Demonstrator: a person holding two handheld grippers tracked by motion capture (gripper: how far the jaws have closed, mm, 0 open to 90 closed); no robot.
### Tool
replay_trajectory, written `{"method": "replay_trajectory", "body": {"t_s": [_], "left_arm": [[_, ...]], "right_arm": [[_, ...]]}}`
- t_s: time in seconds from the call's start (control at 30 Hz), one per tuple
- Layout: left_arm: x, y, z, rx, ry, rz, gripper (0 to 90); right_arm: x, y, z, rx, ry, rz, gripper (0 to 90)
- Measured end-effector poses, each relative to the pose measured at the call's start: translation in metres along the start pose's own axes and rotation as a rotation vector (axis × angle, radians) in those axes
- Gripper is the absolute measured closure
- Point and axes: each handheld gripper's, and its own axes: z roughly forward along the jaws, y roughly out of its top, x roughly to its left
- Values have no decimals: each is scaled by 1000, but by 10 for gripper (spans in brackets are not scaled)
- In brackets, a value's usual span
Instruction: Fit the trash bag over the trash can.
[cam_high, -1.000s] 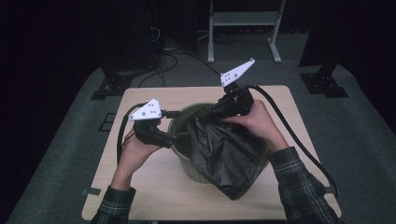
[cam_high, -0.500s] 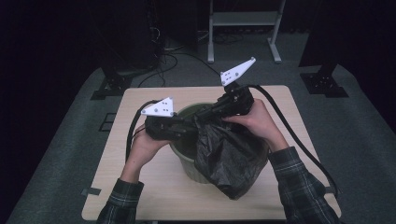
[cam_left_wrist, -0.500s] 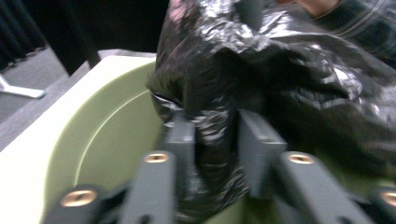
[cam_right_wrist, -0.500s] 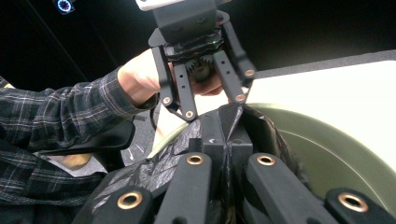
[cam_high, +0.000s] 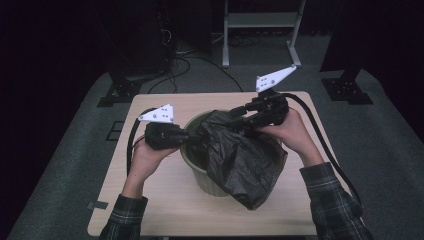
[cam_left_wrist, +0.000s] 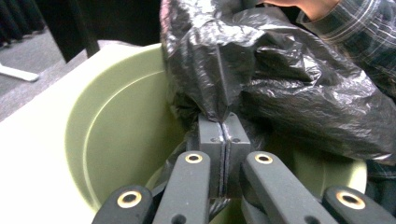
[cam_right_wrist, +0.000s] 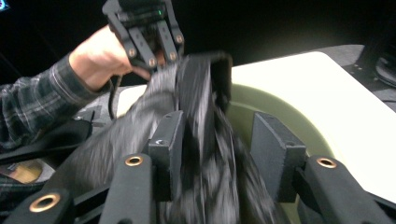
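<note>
From my seat I see the pale green round plastic bin (cam_high: 207, 182) standing near the middle of the light wooden table (cam_high: 150, 210), a little toward the near edge, with the crumpled black plastic bag (cam_high: 245, 160) draped over its rim and spilling down the side that faces the table's right edge. My left gripper (cam_high: 192, 136) reaches in over the bin's left rim — its jaws have just been closing, and in the left gripper view the grey pads (cam_left_wrist: 211, 135) are pressed together with a fold of the bag (cam_left_wrist: 280, 88) pinched between them, right above the bin's (cam_left_wrist: 116, 121) inner wall. My right gripper (cam_high: 239, 116) sits at the bin's far rim, toward the table's far right corner. Its jaws have just been opening: in the right gripper view the pads (cam_right_wrist: 275, 154) stand apart, with the black plastic (cam_right_wrist: 201, 140) hanging loose between them, lying against one pad but not squeezed. Beyond it the left gripper (cam_right_wrist: 152, 44) shows at the bag's top edge.
</note>
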Motion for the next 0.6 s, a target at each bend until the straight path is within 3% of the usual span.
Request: {"method": "replay_trajectory", "body": {"t_s": [0.33, 0.53, 0.6], "left_arm": [[6, -5, -6, 12, 43, -23, 892], [9, -8, -8, 14, 52, -34, 892], [8, -9, -7, 17, 53, -37, 891]], "right_arm": [[6, -40, -42, -41, -84, 14, 455], [11, -68, -58, -38, -109, 46, 471], [10, -76, -59, -30, -109, 64, 520]]}}
